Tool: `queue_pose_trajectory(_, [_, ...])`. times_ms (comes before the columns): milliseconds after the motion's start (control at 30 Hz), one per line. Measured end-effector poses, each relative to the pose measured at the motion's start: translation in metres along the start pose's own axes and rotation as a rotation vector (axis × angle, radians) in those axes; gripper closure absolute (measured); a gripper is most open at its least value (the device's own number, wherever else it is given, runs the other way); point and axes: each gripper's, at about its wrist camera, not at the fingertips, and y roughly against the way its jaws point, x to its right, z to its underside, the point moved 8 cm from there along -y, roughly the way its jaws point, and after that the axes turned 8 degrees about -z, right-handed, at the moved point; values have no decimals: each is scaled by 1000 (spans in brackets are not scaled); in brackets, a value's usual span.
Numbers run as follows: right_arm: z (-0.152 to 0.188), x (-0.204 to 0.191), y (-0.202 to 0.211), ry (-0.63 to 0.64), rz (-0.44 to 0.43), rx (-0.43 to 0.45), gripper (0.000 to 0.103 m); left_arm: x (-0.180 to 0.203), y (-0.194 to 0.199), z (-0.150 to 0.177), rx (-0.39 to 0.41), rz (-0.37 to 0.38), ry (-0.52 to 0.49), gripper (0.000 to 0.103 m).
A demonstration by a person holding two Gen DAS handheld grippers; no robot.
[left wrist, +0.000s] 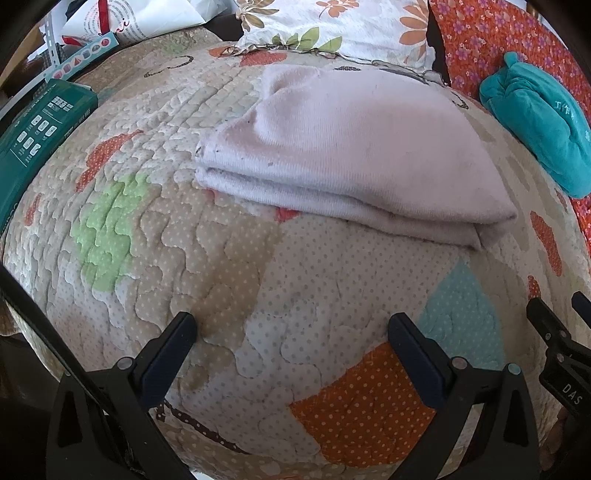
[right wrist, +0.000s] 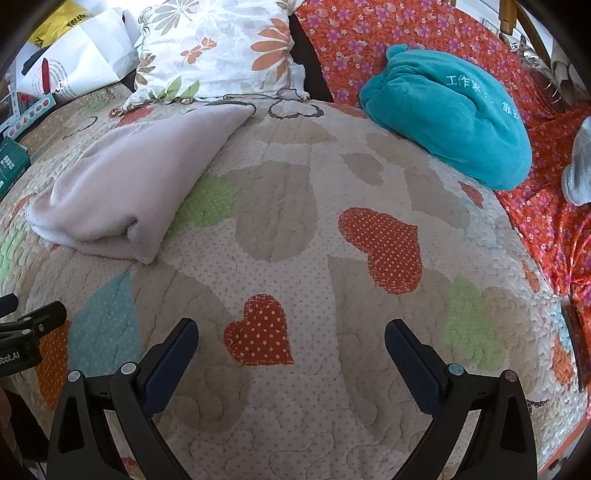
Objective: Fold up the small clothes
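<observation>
A pale pink garment (left wrist: 351,147) lies folded into a thick rectangle on the quilted patchwork bedspread (left wrist: 184,258). It also shows at the left of the right wrist view (right wrist: 129,184). My left gripper (left wrist: 291,328) is open and empty, above the quilt just in front of the folded garment. My right gripper (right wrist: 291,336) is open and empty, above the quilt to the right of the garment, over a red heart patch (right wrist: 262,332). Each gripper's tip shows at the edge of the other's view.
A teal plush bundle (right wrist: 450,114) lies at the back right on an orange floral cover (right wrist: 406,29). A floral pillow (right wrist: 221,44) sits behind the garment. A green box (left wrist: 33,136) and white bags (left wrist: 147,18) lie at the left.
</observation>
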Motion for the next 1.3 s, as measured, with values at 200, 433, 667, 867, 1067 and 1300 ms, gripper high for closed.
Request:
queue_pose_trajectory(200, [1, -1, -1, 1, -1, -4, 1, 1, -1, 0, 2, -9, -6, 0])
queue_pose_trajectory(433, [2, -3, -2, 5, -1, -8, 1, 2, -1, 1, 14, -20, -10, 0])
queue_pose_trajectory(667, [3, -2, -3, 4, -2, -12, 1, 0, -2, 1, 17, -21, -10, 0])
queue_pose_trajectory(867, [4, -4, -3, 9, -4, -15, 1, 0, -2, 1, 21, -22, -9, 0])
queue_pose_trajectory(1067, [4, -5, -4, 7, -5, -18, 1, 1, -1, 1, 23, -23, -2, 0])
queue_pose_trajectory(1300, [5, -7, -4, 15, -4, -22, 1, 1, -2, 1, 17, -16, 2, 0])
